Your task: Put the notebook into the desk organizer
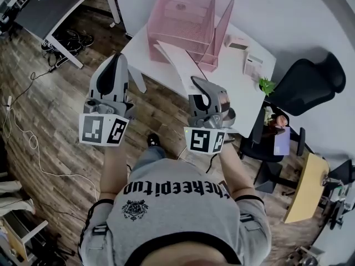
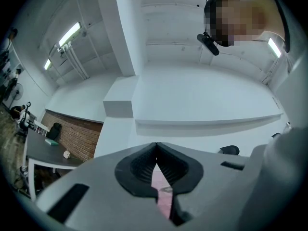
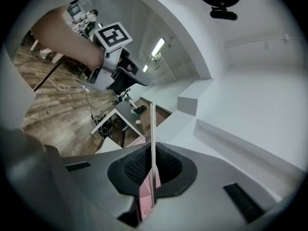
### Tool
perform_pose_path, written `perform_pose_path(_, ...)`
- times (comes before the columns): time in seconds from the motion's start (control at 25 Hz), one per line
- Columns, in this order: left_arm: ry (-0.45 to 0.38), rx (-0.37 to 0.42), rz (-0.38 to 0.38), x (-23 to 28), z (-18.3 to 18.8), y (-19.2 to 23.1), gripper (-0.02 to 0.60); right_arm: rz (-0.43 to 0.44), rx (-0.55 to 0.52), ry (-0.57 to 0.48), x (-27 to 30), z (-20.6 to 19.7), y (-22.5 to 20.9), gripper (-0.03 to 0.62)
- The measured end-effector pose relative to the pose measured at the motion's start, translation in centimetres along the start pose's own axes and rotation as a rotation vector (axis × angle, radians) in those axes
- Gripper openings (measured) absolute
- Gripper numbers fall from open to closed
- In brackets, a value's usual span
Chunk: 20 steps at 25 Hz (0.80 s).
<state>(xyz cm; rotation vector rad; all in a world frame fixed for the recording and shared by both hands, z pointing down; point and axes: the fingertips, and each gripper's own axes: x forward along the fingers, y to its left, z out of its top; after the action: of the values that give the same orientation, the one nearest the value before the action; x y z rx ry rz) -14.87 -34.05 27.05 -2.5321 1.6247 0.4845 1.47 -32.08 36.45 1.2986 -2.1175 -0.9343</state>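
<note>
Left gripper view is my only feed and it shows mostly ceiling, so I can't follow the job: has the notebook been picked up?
Observer: Yes. The right gripper is shut on the notebook, which is held edge-on in it.
Operator: Where is the desk organizer?
Observer: The pink desk organizer stands on the white table, ahead of the right gripper.
Operator: Is the notebook in it?
Observer: Not that I can see. In the head view it slants above the table, with its far end at the organizer's front edge.
</note>
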Motion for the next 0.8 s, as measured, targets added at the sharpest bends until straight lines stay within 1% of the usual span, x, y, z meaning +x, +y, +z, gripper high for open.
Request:
perform_pose_path(0.2, 0.019, -0.006, 0.019, -0.1, -1.0, 1.4, 0.005, 0.016, -0.168, 0.028, 1.9, -1.6, 2.0, 0.009)
perform_pose_path(0.44, 0.025, -0.006, 0.045, -1.0, -1.1, 3.1, 0.005, 0.003, -0.329, 0.058, 3.9, -3.2, 3.1, 0.009)
perform_pose_path(0.6, 0.029, -0.003, 0.060, -1.0, -1.4, 4.0, 0.005, -0.012, -0.405, 0.089, 5.6, -4.5, 3.2, 0.009)
perform_pose_path(0.8, 0.033, 0.002, 0.076, -1.4, -1.3, 5.0, 0.005, 0.006, -0.473, 0.143, 7.5, -6.1, 3.9, 0.009)
